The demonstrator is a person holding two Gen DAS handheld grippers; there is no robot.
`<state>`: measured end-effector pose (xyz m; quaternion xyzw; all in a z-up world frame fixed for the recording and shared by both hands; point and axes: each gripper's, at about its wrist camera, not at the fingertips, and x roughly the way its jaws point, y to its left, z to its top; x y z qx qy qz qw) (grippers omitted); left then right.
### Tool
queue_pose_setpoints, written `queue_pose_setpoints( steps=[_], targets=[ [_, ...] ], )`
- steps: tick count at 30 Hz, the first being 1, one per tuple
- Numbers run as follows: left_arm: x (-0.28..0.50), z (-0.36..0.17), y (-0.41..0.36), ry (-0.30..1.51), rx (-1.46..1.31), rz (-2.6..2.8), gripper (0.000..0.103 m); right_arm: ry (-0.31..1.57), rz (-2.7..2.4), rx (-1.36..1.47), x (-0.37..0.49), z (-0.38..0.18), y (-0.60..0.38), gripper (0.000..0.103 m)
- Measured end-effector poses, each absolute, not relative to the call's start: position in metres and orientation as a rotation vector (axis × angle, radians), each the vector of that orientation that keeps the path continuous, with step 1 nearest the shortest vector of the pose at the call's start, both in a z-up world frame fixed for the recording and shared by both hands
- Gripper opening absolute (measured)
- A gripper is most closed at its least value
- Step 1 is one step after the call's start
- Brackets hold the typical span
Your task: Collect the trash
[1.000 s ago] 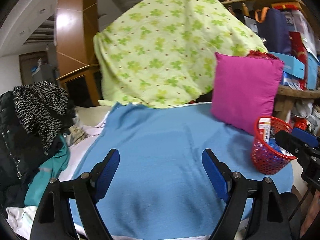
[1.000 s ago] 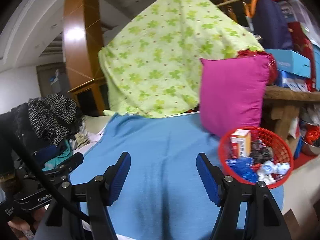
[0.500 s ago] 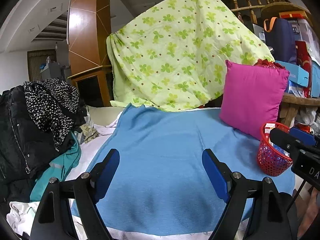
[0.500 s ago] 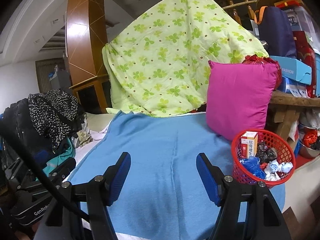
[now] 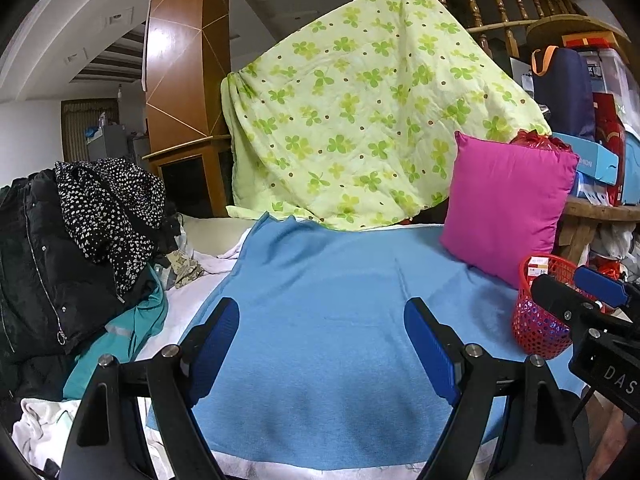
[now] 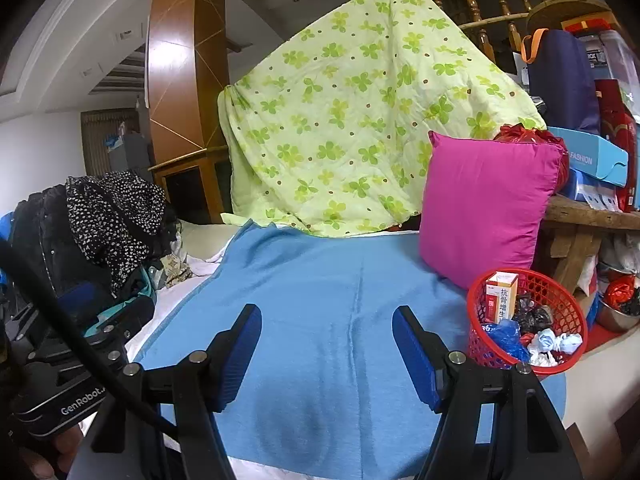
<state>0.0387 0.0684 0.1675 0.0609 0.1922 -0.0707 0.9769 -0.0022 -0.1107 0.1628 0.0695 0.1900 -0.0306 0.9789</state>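
The left gripper stands with its jaws spread and nothing between them; only bare blue blanket shows in the gap. The right gripper is likewise released and empty, its blue pads apart over the same blanket.

Taking the red basket as the landmark: it sits on the blanket's right edge, just to the right of the right gripper and near its right pad. Inside it lie the collected pieces: an upright orange-and-white carton, a crumpled blue wrapper, some dark crumpled scraps and pale wadded paper. The magenta cushion leans just behind the basket, and the green clover quilt hangs farther back and to the left of it. Well to the left of the basket, across the whole blanket, a heap of dark clothes is piled up.

By my reading, the collecting is essentially done. No loose trash shows on the blanket anywhere between the basket and the clothes heap, and both grippers are empty. Whether any scrap hides among the clothes or behind the cushion cannot be told. What may be left is a last check of those spots.
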Motion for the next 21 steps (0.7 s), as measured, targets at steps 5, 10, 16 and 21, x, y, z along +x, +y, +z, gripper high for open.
queue_pose_setpoints(
  steps=[5,10,16,21],
  targets=[
    [0.0382,0.1683,0.0694,0.387,0.121,-0.139,0.085,0.378,-0.062,0.133,-0.0037,0.1636,-0.1084,0.072],
    [0.0369,0.1695,0.0697,0.385,0.119,-0.136,0.085,0.379,-0.063,0.133,-0.0040,0.1633,-0.1077,0.072],
    [0.0365,0.1692,0.0687,0.392,0.117,-0.134,0.085,0.382,-0.060,0.136,-0.0027,0.1634,-0.1069,0.072],
    [0.0373,0.1695,0.0690,0.395,0.112,-0.130,0.085,0.381,-0.059,0.134,-0.0021,0.1633,-0.1082,0.072]
  ],
)
